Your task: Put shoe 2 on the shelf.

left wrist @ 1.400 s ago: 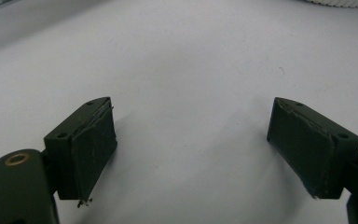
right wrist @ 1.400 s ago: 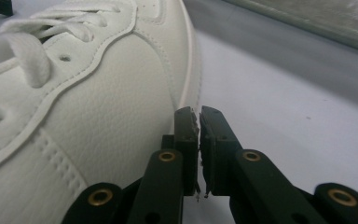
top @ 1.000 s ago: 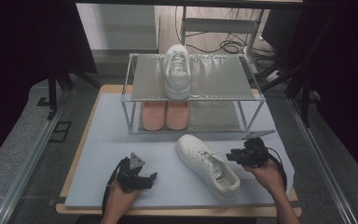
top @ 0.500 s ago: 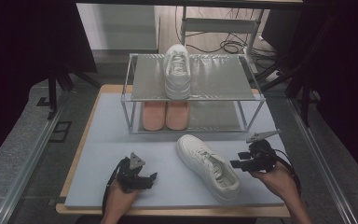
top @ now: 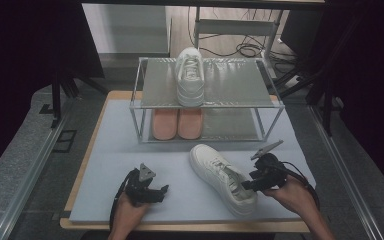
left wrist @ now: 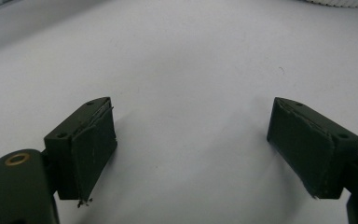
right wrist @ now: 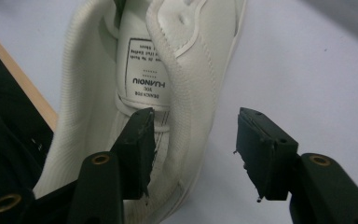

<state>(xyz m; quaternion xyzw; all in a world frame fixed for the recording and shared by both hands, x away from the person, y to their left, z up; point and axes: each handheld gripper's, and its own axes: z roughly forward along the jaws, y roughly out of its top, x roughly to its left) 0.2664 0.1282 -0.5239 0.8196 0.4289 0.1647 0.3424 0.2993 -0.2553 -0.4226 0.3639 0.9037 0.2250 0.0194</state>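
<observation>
Straddling the heel collar of the white sneaker [top: 222, 178], the right gripper [top: 248, 185] is seen with jaws parted, one inside the shoe, having just opened, no pad pressing. The sneaker lies in front of the shoe rack [top: 207, 102], long axis diagonal, heel nearest that gripper. The left gripper [top: 161, 192] rests left of the sneaker, well apart, jaws wide and empty.

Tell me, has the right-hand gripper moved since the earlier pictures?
Yes. The right gripper has drawn back from the shoe rack toward the table's near edge, beside the white shoe; its jaws have just been opening.
</observation>
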